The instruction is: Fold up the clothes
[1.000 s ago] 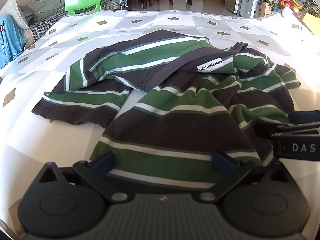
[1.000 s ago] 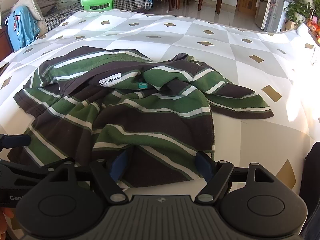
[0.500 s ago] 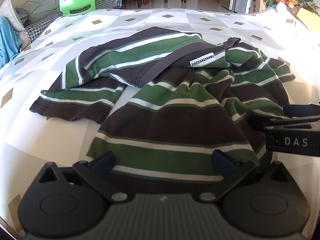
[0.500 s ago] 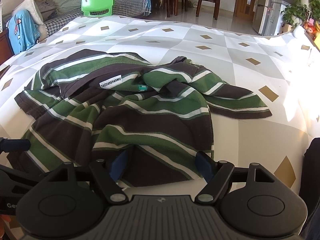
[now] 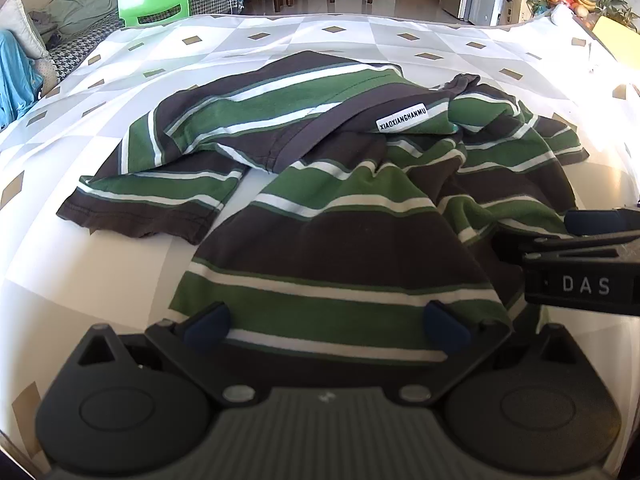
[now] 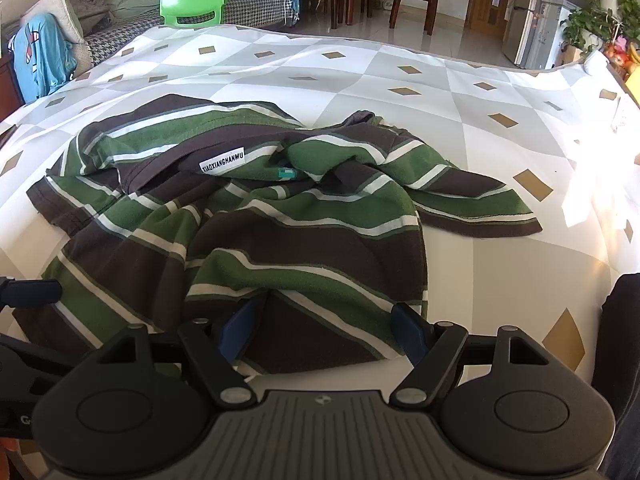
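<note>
Almost nothing has moved since the earlier frames; both views have slid a little so the striped shirt (image 5: 352, 208) sits slightly lower in each, but the garment keeps the same rumpled lie and neither claw has changed its spread; the surface under it, covered by a white cloth with tan diamonds (image 5: 280, 36), looks like a bed or a covered worktop, and I cannot tell which.

The shirt lies crumpled in the middle of that cloth, its white neck label (image 5: 402, 117) facing up at the far side; taking the label as the landmark, the hem lies on the near side of it, directly under both claws, one sleeve (image 5: 152, 200) spreads to the label's left and the other sleeve (image 6: 476, 204) to its right; so the shirt's long axis runs from the claws away toward the label.

The left claw (image 5: 326, 326) stands released, its blue pads wide apart astride the near hem, with cloth between them but not pinched; the right claw (image 6: 326, 330) is likewise released over the hem's right corner, just beside the left one.

Both claws are about equally near the hem; the coming move, as I judge it, is to close on that edge at two points and pull it flat before any fold.
</note>
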A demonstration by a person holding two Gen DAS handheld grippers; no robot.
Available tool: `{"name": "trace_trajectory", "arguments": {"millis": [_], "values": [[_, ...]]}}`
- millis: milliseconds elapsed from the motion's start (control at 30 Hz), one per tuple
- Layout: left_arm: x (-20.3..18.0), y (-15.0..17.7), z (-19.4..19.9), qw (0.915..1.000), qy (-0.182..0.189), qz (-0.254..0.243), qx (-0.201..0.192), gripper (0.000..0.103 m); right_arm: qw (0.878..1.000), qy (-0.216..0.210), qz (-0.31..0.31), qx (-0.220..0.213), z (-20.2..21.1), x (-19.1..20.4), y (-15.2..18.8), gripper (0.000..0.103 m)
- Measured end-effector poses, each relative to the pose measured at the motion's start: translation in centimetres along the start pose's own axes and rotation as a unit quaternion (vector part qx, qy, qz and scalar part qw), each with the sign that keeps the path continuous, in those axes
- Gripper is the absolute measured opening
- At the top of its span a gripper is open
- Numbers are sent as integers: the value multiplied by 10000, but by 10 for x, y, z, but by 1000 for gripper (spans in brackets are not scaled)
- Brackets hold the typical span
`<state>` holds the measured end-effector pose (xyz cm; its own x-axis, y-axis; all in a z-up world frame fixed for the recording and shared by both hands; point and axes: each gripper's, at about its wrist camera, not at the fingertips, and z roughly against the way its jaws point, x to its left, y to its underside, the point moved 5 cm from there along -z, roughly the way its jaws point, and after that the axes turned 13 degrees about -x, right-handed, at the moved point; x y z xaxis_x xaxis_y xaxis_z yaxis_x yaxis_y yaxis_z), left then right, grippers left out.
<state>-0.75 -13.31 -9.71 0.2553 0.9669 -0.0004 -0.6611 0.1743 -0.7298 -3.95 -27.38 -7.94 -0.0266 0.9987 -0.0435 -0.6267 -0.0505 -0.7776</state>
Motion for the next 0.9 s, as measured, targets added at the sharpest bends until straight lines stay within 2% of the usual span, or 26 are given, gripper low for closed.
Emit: {"name": "trace_trajectory", "arguments": {"millis": [100, 267, 433, 567, 667, 800, 900], "values": [[-1, -1, -1, 10000, 2, 11, 20, 103, 9999, -17, 24, 111, -1, 0, -2, 73], [-4, -4, -4, 10000, 33, -28, -17, 103, 9982, 4, 82, 587, -6, -2, -10, 72], [-7, -7, -7, 9999, 103, -77, -7, 103, 9988, -179, 145, 442, -5, -16, -4, 72], [-8, -9, -9, 9998, 171, -139, -22, 103, 9974, -22, 70, 713, -14, -22, -14, 73], [-9, -12, -13, 9996, 219, -181, 16, 103, 9963, 55, 351, 783, -23, -21, -26, 72], [-2, -24, -14, 9985, 330, 37, 429, 103, 9944, -228, 645, 802, -23, -21, -40, 71], [6, -37, -10, 9989, 246, 53, 396, 103, 9933, -542, 801, 635, -16, -20, -53, 71]]}}
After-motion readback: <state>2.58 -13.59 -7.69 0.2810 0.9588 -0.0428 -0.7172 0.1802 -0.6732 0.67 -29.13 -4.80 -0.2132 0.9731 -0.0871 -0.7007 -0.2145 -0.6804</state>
